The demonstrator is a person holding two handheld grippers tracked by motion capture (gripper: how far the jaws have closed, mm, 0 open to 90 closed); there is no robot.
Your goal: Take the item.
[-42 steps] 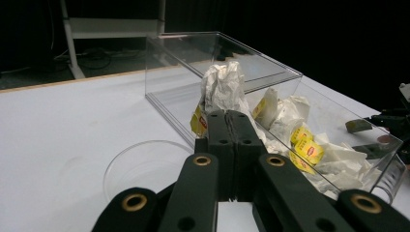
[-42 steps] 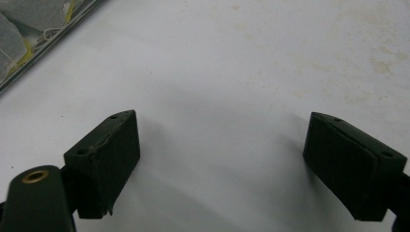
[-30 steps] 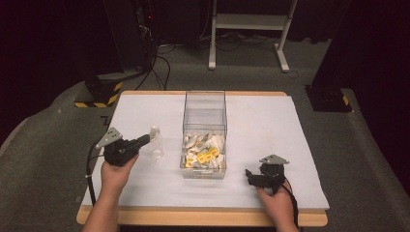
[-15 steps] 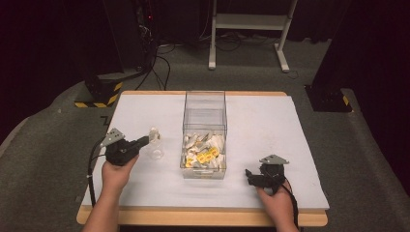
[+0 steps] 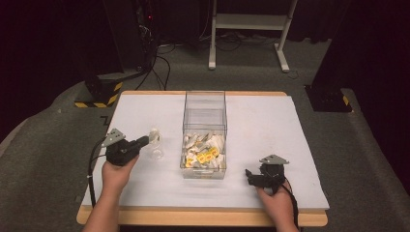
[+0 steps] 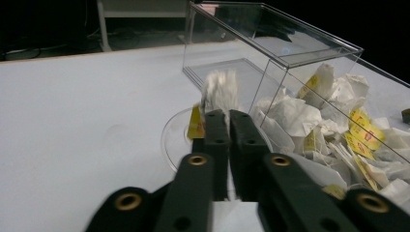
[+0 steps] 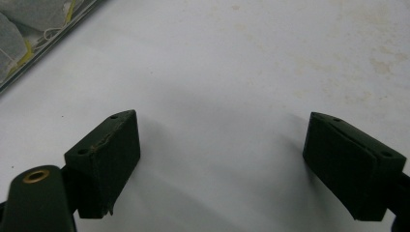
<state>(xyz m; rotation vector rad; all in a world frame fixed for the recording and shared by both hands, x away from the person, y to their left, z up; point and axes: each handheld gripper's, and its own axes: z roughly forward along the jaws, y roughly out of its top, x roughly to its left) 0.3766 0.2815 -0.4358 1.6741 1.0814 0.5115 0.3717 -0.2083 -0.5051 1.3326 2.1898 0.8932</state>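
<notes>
Beside the clear box (image 5: 204, 126) — left claw (image 6: 223, 116) pinching a tea bag (image 6: 220, 91); right claw (image 7: 222, 150) spread, low.

high view looks down over the table (image 5: 270, 125); both tool views sit close above it.

One clear box (image 5: 204, 116), two tools (image 5: 145, 141)

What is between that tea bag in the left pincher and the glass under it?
Nothing visible. The left gripper is shut on the tea bag, which hangs above the open glass beside the clear box.
</notes>
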